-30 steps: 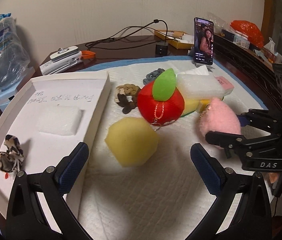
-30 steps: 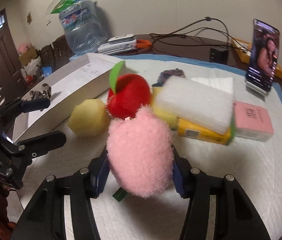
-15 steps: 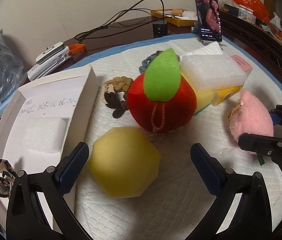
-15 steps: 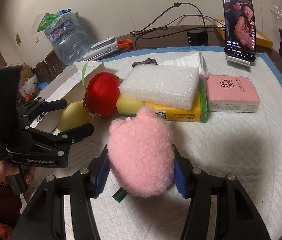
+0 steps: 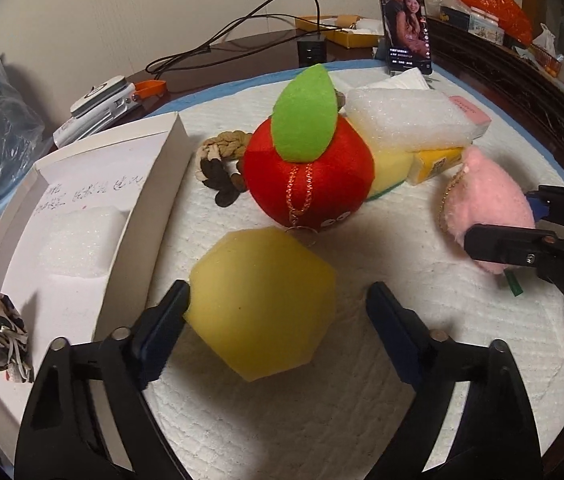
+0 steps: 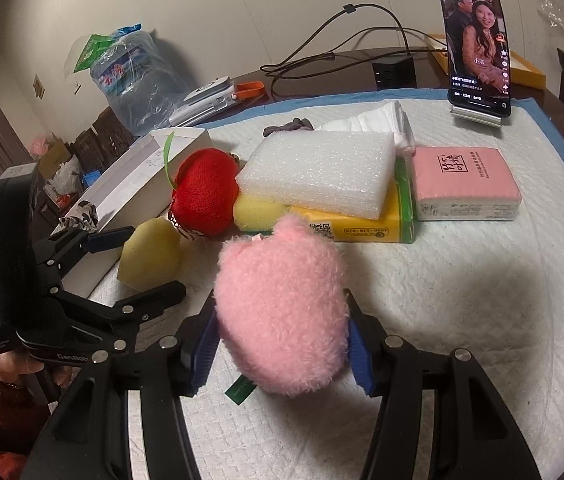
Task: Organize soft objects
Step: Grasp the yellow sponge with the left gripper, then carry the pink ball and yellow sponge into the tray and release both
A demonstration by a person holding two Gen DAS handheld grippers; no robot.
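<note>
— Fingertips of the right gripper are mostly buried under the pink plush it grips; can you see its pads?

— Only blue slivers on each side of the fur. A green tag pokes out beneath the plush.

— And the left gripper?

— Spread wide around the yellow foam ball. Its left pad touches the ball, its right pad stands clear, so nothing is grasped.

— What lies ahead of that gripper?

— Just beyond the ball, the red plush apple, touching it or nearly. Behind the apple, a white foam slab rests on a yellow pack, half hiding it.

— To its left?

— The white box, cut off by the frame edge, with a foam piece and a patterned scrunchie inside. Handwriting on the box is unreadable.

— Farther off?

— A phone stands upright on the quilted mat.
</note>
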